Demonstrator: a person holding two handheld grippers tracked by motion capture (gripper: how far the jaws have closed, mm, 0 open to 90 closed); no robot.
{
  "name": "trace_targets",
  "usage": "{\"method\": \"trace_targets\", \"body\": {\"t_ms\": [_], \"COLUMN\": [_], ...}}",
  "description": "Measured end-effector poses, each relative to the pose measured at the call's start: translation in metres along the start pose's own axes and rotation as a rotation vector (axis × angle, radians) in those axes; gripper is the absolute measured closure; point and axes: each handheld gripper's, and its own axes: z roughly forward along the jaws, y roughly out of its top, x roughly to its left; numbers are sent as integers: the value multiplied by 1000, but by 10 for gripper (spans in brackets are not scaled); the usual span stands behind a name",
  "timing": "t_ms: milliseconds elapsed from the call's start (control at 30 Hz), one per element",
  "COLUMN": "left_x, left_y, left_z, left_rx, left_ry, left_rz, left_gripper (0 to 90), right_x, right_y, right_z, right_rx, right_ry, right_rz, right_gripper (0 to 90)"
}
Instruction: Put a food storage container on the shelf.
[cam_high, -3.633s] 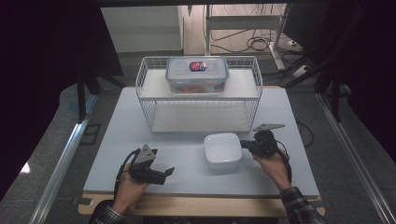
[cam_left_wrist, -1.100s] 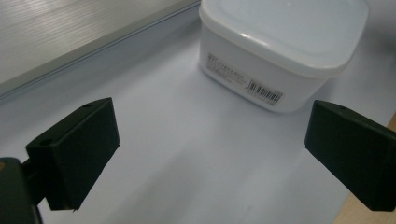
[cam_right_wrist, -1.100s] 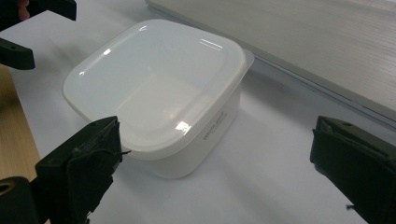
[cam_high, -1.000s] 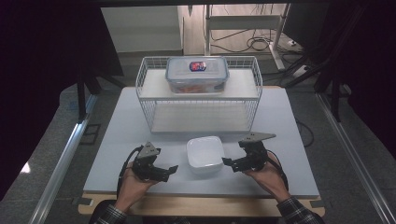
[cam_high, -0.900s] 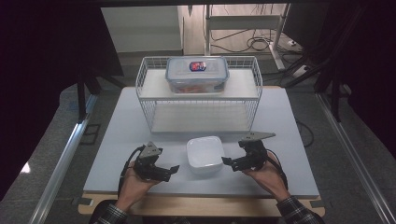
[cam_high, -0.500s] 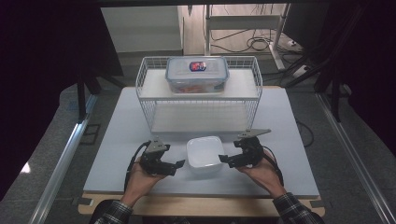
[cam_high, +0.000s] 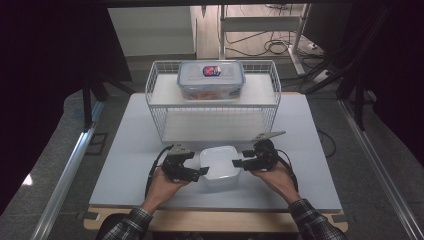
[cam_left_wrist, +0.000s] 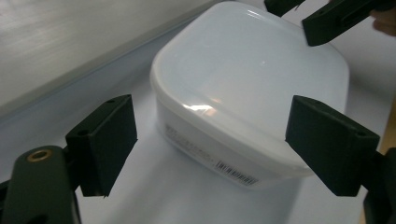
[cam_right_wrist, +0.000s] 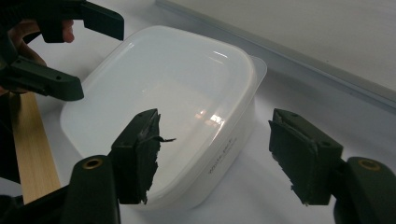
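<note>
With both the left gripper (cam_high: 202, 171) and right gripper (cam_high: 237, 162) gaping wide (nothing held), the white lidded container (cam_high: 219, 163) could skid away if squeezed unevenly.

The grey table (cam_high: 125, 165) carries a white container (cam_high: 220, 165) and wire rack (cam_high: 212, 102).

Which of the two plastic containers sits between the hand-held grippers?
The plain white translucent plastic container on the table, flanked by both open grippers; the clear lidded container with a red-blue label sits on the white wire rack.
</note>
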Motion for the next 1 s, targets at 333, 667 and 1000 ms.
{"method": "trace_targets", "body": {"t_ms": [333,667,1000], "left_x": [5,-9,-11], "left_y": [-1,-2,-1], "left_z": [5,-8,-18], "left_rx": [43,64,-3], "left_ry": [-131,-124,-41], "left_rz": [-102,-118,-145], "left_gripper": [239,468,754], "right_x": [-2,3,12], "right_y": [2,-4,-7], "right_z": [4,-11,-24], "right_rx": [38,79,10], "right_ry": [79,96,45], "right_rz": [37,118,160], "right_gripper": [466,592,778]}}
